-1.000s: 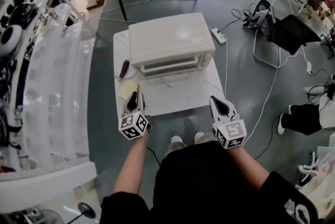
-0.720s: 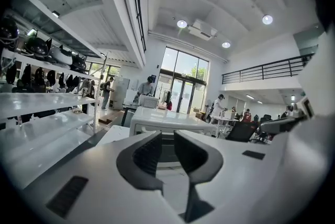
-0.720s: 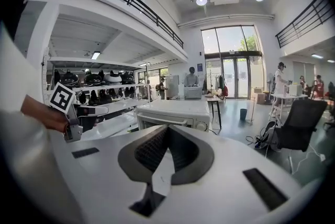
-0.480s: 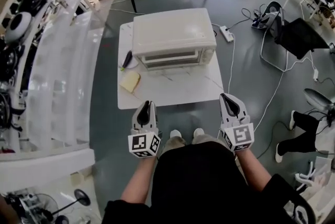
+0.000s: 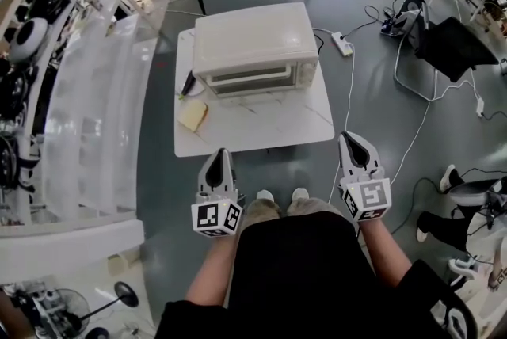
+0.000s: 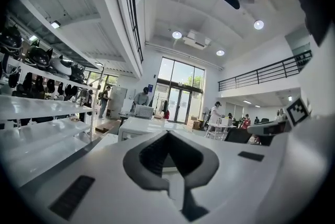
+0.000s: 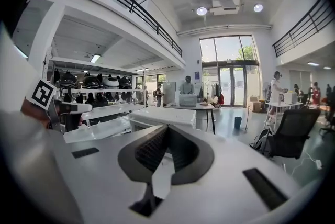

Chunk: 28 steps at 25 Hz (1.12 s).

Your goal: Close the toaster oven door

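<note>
The toaster oven (image 5: pixel 255 44) was cream-white. The bench (image 5: pixel 269 127) was white with faint grey veining. A flat piece (image 5: pixel 193 115) was pale yellow. The floor (image 5: pixel 372 116) was grey. The left gripper (image 5: pixel 220 155) and right gripper (image 5: pixel 349 139) were white, with cubes patterned in black-and-white squares. The person's top (image 5: pixel 301 274) was black.

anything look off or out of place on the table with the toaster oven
Nothing looks spilled or damaged. The toaster oven sits square on the white table, door apparently shut. The only loose bits are a yellow flat piece lying askew near the left edge and a dark tool beside the oven.
</note>
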Motion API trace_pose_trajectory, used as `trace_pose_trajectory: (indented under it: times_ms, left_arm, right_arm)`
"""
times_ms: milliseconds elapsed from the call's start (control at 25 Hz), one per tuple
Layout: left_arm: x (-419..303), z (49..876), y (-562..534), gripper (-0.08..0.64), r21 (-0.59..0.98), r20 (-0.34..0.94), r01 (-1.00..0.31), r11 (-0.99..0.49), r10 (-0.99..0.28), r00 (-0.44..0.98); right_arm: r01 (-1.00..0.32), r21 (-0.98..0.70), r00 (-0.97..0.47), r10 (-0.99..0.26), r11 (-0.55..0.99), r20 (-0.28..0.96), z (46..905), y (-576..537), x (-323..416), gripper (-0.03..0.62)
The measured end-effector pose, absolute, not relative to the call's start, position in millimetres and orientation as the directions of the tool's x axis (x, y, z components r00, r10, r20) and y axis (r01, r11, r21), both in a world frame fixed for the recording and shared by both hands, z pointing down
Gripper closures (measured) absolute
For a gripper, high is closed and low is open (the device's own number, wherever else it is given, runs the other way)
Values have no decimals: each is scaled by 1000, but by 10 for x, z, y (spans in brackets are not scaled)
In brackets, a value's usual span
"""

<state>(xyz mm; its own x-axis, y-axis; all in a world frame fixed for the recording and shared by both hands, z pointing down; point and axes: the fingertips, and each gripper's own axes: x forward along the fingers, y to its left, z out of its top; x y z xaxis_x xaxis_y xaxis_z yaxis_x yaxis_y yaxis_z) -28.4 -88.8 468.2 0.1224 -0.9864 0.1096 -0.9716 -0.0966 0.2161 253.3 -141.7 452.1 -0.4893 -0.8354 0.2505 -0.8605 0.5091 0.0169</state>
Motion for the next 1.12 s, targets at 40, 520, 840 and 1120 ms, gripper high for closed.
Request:
trace_pose_trajectory:
  times_ms: [40, 520, 840, 1120]
  left_arm:
    - [-268, 4683, -884, 541, 219, 111, -971, -96, -986, 122]
    - [-207, 4665, -802, 541, 155, 100, -987, -50, -993, 66]
    - [-147, 4796, -744, 541, 152, 144, -988, -28, -988, 50]
    - [-82, 4849, -853, 541, 130, 182, -991, -36, -982, 59]
  right_arm:
    - [-862, 16, -487, -837, 507, 249, 4518, -1424, 2554, 571]
    - [-837, 21, -528, -818, 547, 228, 4527, -1568, 2542, 571]
    - [-826, 3, -549, -807, 563, 217, 4548, -1533, 2620, 571]
    - [-825, -24, -555, -803, 564, 217, 4610, -1581, 2616, 571]
